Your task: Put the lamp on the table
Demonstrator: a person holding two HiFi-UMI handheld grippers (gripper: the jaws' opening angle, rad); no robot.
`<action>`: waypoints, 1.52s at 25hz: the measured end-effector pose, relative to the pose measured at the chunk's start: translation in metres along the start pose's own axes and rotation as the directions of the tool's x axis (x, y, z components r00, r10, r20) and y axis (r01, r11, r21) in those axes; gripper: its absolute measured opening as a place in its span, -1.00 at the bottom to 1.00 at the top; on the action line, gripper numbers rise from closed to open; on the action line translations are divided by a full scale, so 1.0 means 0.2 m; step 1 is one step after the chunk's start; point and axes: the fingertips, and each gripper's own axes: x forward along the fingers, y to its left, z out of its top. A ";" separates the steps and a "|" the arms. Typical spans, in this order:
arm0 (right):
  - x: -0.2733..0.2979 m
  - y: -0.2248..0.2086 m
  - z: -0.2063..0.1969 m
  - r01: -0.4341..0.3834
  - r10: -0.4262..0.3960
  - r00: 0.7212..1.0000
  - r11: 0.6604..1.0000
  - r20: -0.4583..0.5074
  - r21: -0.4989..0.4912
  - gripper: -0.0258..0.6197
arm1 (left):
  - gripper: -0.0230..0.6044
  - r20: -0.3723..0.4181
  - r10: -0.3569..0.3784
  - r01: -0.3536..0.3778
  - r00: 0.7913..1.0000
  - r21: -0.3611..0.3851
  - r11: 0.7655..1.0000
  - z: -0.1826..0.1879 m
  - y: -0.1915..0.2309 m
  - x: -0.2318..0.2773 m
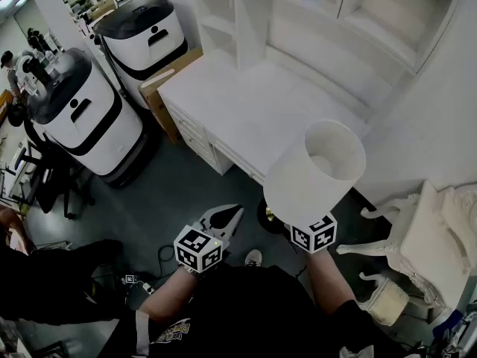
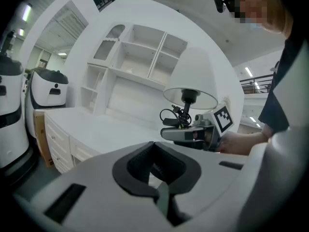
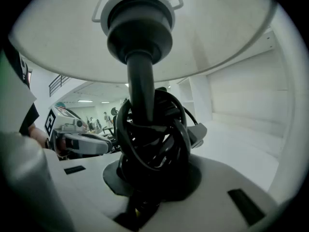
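White desk (image 1: 246,110) lies at 12 o'clock from the lamp (image 1: 313,171), carried upright short of it, stem and coiled cord (image 3: 152,129) clamped in right tool (image 3: 149,178); left tool (image 1: 226,218) at lamp's 9 o'clock, closed, empty, so right hand places.

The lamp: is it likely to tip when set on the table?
Probably top-heavy: its wide shade sits above a thin stem. The bundled cord is floppy and may snag. The right tool grips below the shade, so it may sway.
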 end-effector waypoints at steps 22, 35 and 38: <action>0.06 -0.06 0.02 -0.015 0.015 1.000 1.000 0.008 0.011 -0.66 | -0.91 -0.015 0.023 -0.023 1.000 -0.007 1.000 0.00 0.06 0.03; 0.14 -0.10 0.05 -0.008 0.008 1.000 1.000 0.006 0.023 -0.66 | -0.91 -0.025 0.030 -0.030 0.999 -0.020 0.999 0.01 0.15 0.02; 0.17 -0.11 0.05 -0.007 0.007 1.000 1.000 0.006 0.030 -0.66 | -0.91 -0.025 0.030 -0.031 0.999 -0.025 0.999 0.01 0.17 0.02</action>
